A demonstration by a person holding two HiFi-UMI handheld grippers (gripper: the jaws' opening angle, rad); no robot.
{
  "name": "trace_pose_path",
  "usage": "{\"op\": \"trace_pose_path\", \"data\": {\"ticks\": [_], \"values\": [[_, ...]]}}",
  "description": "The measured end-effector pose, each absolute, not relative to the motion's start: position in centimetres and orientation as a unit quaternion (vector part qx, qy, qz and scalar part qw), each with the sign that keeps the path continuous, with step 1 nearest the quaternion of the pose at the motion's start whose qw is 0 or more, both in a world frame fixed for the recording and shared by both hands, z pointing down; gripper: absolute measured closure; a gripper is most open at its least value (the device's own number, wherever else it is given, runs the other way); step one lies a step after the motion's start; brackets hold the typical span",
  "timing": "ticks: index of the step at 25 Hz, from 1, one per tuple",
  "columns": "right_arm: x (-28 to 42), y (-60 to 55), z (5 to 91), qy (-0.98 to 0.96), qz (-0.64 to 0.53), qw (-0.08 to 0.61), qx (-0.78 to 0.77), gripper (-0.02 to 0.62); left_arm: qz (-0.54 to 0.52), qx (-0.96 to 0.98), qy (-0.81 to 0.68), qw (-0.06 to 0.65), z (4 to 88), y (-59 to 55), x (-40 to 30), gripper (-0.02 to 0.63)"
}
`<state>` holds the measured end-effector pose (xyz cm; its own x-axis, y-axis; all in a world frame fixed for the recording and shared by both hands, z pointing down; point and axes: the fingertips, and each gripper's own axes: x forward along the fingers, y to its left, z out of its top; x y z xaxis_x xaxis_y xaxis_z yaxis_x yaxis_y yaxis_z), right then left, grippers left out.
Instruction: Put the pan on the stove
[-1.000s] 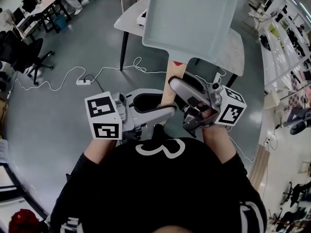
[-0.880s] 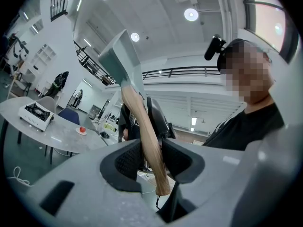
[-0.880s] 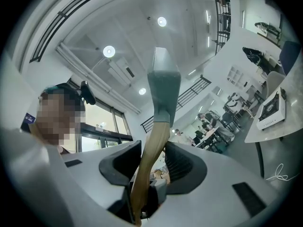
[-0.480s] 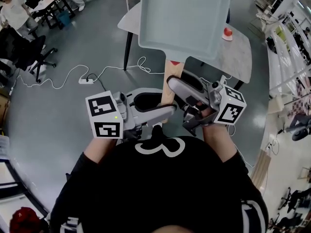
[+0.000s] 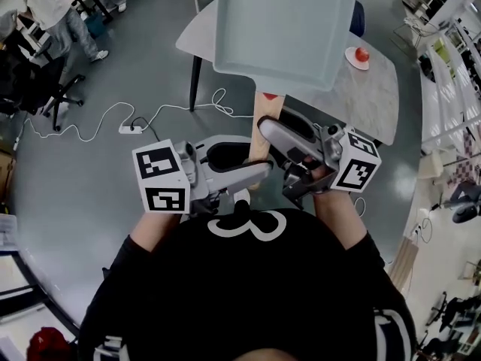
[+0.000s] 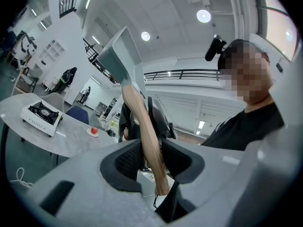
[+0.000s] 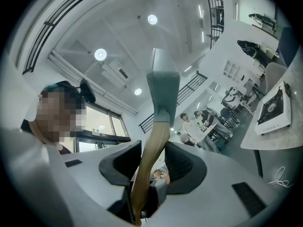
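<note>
Two grippers share one wooden handle (image 5: 267,111): the left gripper (image 5: 252,173) is clamped on its lower end, and the right gripper (image 5: 284,140) is clamped on it just above. The pale square pan (image 5: 284,25) is held in the air over the near edge of the table (image 5: 368,96). The stove (image 6: 41,113) sits on that table, apart from the pan.

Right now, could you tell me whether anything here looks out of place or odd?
Only the pan: it is held up tilted in the air, not on the stove, with the left gripper and right gripper both clamped on its wooden handle. A white cable trails loose across the floor. Nothing looks spilled or damaged.
</note>
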<state>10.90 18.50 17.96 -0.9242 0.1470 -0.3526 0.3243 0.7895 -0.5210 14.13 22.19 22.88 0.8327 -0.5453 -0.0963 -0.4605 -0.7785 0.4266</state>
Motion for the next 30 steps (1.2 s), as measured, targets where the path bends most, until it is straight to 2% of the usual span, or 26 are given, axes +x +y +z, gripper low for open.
{"op": "trace_pose_path", "data": {"ticks": [13, 21, 30], "values": [[8.2, 2.4, 17.9, 0.93, -0.314, 0.158, 0.104, 0.442, -0.097, 0.935, -0.257, 0.224, 22.8, 6.3, 11.4, 0.463], [9.1, -1.8, 17.4, 0.93, -0.31, 0.168, 0.106, 0.442, -0.094, 0.939, -0.253, 0.214, 22.2, 2.2, 12.0, 0.463], [6.4, -5.1, 17.7, 0.929, -0.319, 0.161, 0.096, 0.442, -0.107, 0.936, -0.24, 0.232, 22.4, -1.0, 9.4, 0.465]]}}
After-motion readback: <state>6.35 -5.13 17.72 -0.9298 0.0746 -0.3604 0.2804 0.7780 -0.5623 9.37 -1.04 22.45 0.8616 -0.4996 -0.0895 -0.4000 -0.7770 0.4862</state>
